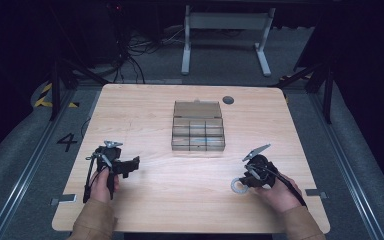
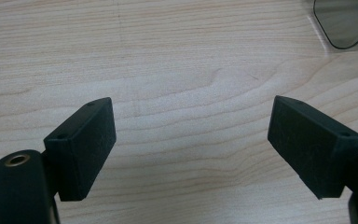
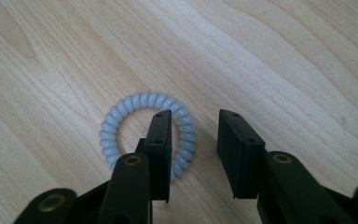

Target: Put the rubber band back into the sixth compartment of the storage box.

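Centrally, clear compartmented box [image 1: 198,131], contents unclear; right fingers [image 3: 193,140] half-open astride coil ring [image 3: 121,116], left fingers [image 2: 191,140] wide, empty.

Light wooden table [image 1: 170,200]; on it a clear compartment box [image 1: 198,127], a pale coiled hair tie [image 1: 239,186], a dark round disc [image 1: 228,100].

box [image 2: 347,23] cropped, coil ring [image 3: 147,133] partly hidden

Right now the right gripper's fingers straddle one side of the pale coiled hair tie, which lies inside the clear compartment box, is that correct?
Not quite: the pale coiled hair tie lies on the bare table, well apart from the clear compartment box. The high view shows this. The right gripper does straddle one side of it.
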`<control>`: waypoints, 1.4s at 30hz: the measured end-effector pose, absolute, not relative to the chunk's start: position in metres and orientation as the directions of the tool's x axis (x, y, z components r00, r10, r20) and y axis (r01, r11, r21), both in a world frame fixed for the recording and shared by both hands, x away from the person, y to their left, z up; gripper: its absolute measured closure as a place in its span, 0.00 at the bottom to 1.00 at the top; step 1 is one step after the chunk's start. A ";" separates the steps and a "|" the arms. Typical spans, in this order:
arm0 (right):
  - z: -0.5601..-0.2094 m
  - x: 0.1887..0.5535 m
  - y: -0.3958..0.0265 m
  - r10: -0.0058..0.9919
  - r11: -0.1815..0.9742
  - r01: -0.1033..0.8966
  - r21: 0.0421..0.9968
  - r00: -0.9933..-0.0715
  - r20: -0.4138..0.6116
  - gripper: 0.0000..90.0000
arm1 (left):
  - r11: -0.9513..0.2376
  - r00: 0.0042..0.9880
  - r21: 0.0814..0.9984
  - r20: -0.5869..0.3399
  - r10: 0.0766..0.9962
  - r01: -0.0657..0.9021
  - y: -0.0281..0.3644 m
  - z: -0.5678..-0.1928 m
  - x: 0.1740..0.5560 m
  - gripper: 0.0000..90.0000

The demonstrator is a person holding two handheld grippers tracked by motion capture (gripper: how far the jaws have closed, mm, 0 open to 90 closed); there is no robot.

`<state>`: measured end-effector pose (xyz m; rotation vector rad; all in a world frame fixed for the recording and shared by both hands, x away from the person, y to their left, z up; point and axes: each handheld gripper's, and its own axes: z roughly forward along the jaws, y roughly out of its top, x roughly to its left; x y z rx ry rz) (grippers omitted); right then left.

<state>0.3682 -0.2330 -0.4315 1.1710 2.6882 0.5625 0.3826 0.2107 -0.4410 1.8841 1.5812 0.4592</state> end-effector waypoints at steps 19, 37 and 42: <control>-0.433 0.366 -0.226 0.717 0.657 0.661 0.363 -0.697 -0.029 0.92 | -0.081 0.219 0.657 -0.131 0.967 0.750 0.211 -0.441 0.383 0.18; -0.402 0.365 -0.227 0.720 0.623 0.650 0.435 -0.694 0.007 0.92 | -0.082 0.216 0.654 -0.128 0.968 0.752 0.213 -0.441 0.382 0.18; -0.387 0.367 -0.228 0.715 0.625 0.636 0.452 -0.699 -0.006 0.92 | -0.078 0.214 0.654 -0.130 0.968 0.752 0.213 -0.441 0.382 0.18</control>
